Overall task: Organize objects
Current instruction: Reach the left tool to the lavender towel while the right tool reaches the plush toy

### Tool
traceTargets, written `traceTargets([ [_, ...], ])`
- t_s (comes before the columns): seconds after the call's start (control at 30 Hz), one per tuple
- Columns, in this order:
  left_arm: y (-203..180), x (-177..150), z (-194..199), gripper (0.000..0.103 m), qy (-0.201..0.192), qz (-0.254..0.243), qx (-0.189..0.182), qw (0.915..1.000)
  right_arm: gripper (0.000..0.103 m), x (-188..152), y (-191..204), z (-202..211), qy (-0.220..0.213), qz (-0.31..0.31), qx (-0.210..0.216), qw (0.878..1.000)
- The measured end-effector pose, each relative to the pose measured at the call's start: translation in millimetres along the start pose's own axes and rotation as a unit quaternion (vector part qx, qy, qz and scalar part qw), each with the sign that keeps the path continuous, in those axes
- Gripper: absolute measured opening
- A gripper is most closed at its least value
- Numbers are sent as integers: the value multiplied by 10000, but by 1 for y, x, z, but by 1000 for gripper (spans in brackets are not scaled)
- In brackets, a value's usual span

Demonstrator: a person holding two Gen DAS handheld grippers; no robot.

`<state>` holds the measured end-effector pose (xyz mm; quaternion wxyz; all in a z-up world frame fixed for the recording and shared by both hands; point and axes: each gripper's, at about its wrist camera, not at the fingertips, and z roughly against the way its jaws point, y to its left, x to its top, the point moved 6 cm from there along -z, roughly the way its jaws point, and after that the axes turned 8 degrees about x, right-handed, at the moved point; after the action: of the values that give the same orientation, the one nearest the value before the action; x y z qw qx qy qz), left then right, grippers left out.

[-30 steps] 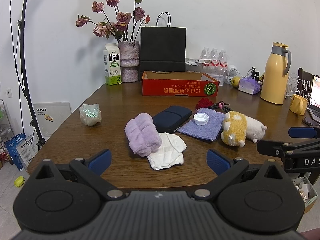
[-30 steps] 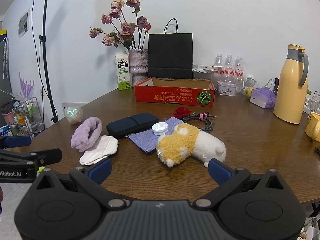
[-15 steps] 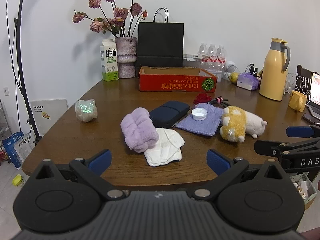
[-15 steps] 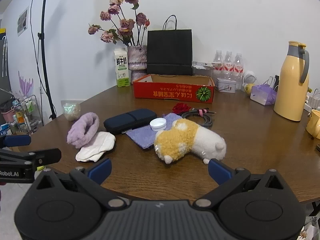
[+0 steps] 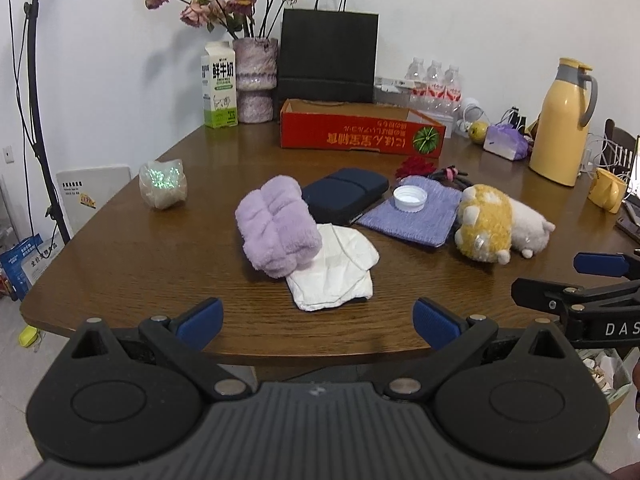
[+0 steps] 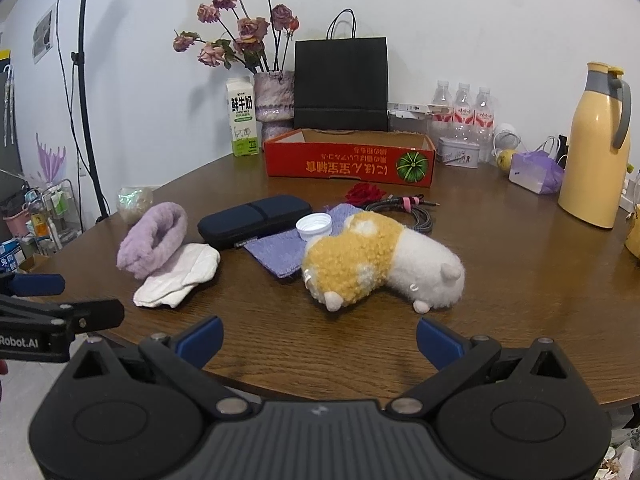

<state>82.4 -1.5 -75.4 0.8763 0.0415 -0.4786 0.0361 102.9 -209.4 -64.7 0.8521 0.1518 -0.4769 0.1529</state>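
Both tongs, left [image 5: 316, 317] and right [image 6: 318, 339], have drawn slightly back from the brown wooden desk [image 5: 160, 272], jaws wide and empty, facing the fluffy lilac rolled towel [image 5: 276, 226] and the curly yellow-and-white plush toy [image 6: 380, 262].

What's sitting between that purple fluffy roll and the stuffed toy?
Between the purple roll and stuffed toy lie a dark case and a purple cloth carrying a white cap; the left view shows it.

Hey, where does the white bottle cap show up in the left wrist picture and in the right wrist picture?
Left wrist view: the white bottle cap sits right of centre, open side up on the purple knitted cloth, left of the plush toy.
Right wrist view: the cap is near the centre, just left of and behind the plush toy's yellow head.
Shared landmark: the red cardboard box behind it.
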Motion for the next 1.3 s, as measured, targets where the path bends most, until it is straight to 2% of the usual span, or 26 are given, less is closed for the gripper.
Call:
traceTargets([
  [0.5, -1, 18, -40, 103, 90, -70, 102, 9999, 103, 7, -22, -41, 97, -96, -4, 9999],
  [0.83, 4, 31, -58, 103, 104, -29, 176, 9998, 103, 18, -20, -65, 184, -85, 45, 9998],
  [1.3, 16, 51, -83, 103, 101, 134, 177, 9997, 103, 36, -30, -92, 290, -589, -253, 9975],
])
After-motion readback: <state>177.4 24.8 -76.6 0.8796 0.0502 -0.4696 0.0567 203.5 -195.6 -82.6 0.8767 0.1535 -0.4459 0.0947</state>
